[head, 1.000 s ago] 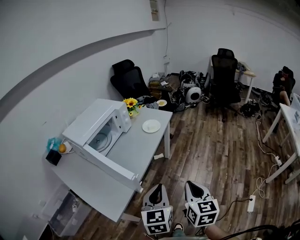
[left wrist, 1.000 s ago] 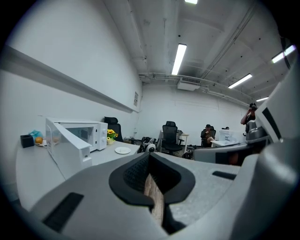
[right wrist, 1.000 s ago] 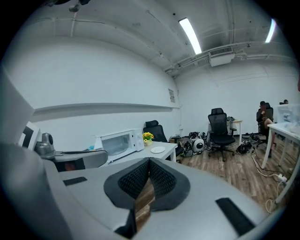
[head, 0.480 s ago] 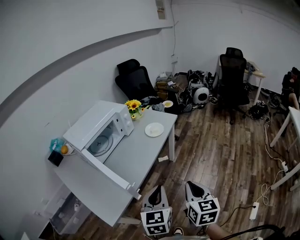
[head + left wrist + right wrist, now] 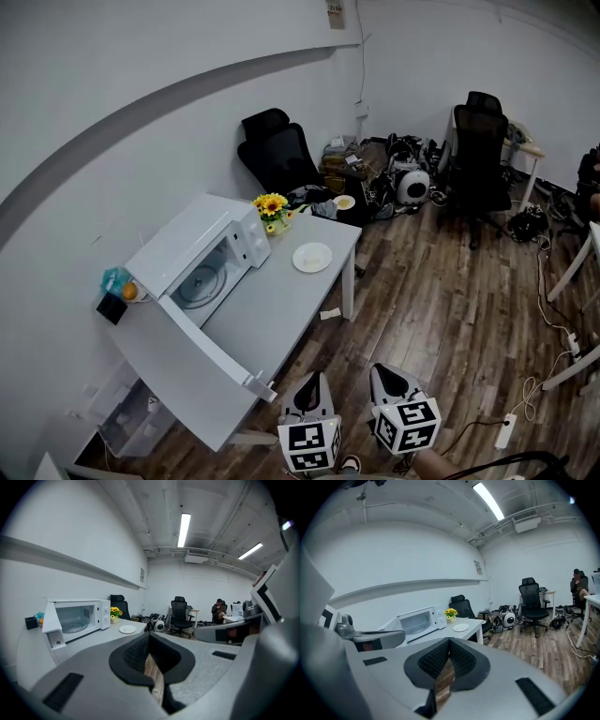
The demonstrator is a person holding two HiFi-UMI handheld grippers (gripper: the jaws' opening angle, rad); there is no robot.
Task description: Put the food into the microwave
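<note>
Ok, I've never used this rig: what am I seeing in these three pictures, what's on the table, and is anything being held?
There is no robot arm: a person holds a two-jaw gripper in each hand. The room-wide picture comes from a camera on their head, looking down; the left gripper and right gripper show at its bottom edge. The other two pictures look along each gripper's own jaws. Both grippers are shut and empty. On the white table stand a microwave with its door open, some sunflowers and a white plate.
</note>
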